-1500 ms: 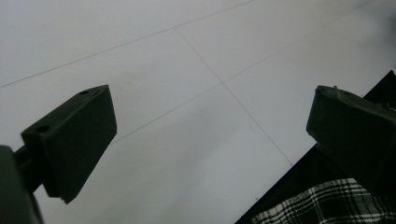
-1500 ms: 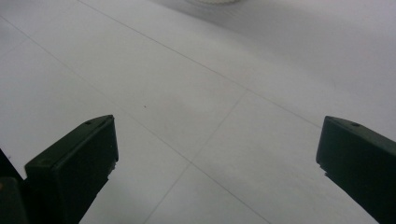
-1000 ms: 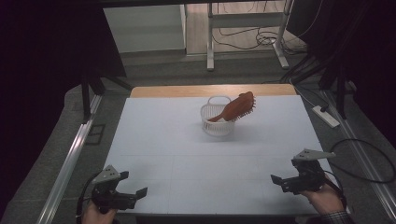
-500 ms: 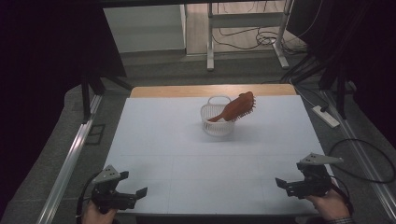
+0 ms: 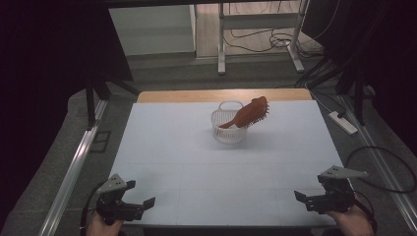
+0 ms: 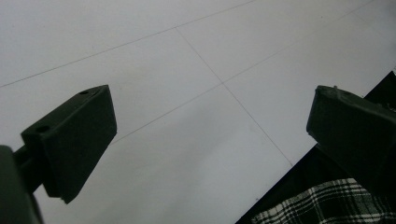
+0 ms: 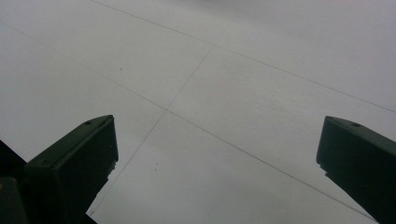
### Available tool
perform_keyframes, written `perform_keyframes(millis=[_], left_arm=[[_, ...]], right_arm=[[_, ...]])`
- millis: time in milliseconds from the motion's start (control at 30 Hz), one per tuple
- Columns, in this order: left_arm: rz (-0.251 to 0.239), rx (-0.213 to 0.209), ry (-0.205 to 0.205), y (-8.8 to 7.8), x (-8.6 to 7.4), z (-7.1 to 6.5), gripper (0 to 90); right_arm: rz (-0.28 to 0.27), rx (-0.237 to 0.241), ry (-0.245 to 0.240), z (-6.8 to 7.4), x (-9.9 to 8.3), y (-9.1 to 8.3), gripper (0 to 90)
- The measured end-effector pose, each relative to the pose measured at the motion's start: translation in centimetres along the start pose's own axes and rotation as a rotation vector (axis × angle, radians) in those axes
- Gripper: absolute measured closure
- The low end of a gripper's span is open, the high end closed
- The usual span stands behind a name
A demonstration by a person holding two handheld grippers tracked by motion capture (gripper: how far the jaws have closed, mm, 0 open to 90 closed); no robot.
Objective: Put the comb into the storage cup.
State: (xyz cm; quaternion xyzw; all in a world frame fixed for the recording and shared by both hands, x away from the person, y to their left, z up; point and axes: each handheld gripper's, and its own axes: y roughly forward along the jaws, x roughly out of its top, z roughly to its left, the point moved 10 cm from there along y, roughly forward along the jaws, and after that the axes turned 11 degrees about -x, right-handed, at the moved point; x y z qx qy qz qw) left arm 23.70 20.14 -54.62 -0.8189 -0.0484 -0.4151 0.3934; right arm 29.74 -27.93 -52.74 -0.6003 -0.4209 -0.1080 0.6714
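Observation:
A small white mesh basket stands at the far middle of the white table. A reddish-brown hairbrush leans in it, handle down inside, bristled head sticking out over the right rim. My left gripper rests at the table's near left corner, open and holding nothing. Its two black jaws stand wide apart over bare tabletop. My right gripper sits at the near right corner, also open, with its jaws spread over the bare surface. Both grippers are far from the basket.
A wooden strip borders the table's far edge. A white power strip lies on the floor to the right, with a black cable looping near it. A metal rail runs along the left side. Plaid cloth shows past the table's near edge.
My right gripper has drawn back toward the near edge and slightly to the right. The left gripper, basket and hairbrush stay where they were.

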Motion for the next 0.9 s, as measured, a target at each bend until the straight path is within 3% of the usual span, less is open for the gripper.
perform_keyframes(millis=[900], left_arm=[[-0.003,0.006,-0.006,-0.03,0.06,0.08,2.1]], right_arm=[[0.033,-0.035,-0.004,-0.39,-0.84,-0.71,0.0]])
